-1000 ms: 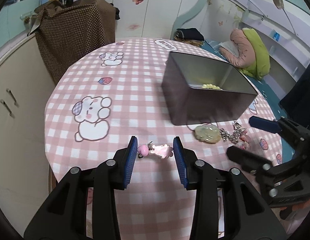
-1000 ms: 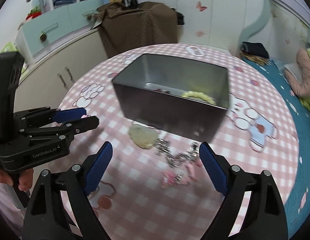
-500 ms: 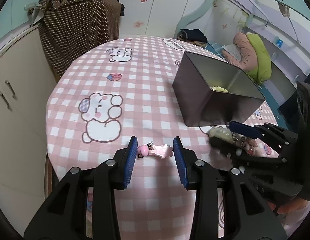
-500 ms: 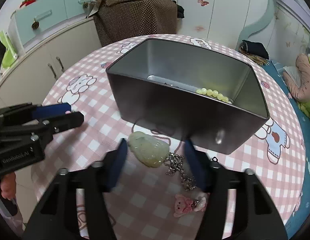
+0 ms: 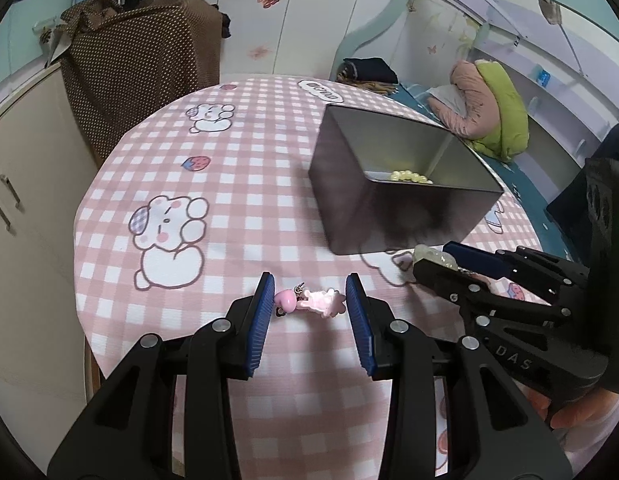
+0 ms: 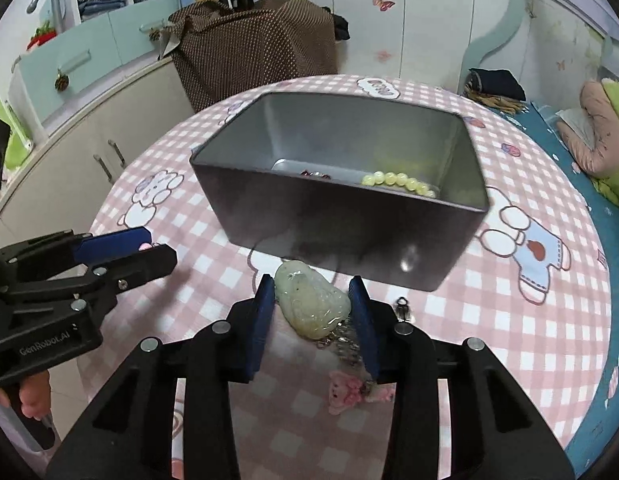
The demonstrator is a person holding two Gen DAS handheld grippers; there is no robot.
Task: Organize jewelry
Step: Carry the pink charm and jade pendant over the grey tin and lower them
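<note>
Over a pink-checked table [image 5: 245, 168], the right gripper [image 6: 312, 306] closes its blue pads against a pale green jade pendant [image 6: 311, 306] beside the metal tin's [image 6: 349, 236] near wall, apparently the pick-up step, while the left gripper [image 5: 309, 304] brackets, jaws apart, a pink charm [image 5: 311, 301] near the table's front edge; next, likely a lift into the tin.

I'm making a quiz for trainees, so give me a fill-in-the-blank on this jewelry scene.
The right claw straddles the pale ____ pendant.
The beaded bracelet lies inside the metal ____.
The pink charm lies between the fingers of the ____ claw.
The tablecloth is pink and ____ checked.

green; box; left; white
</note>
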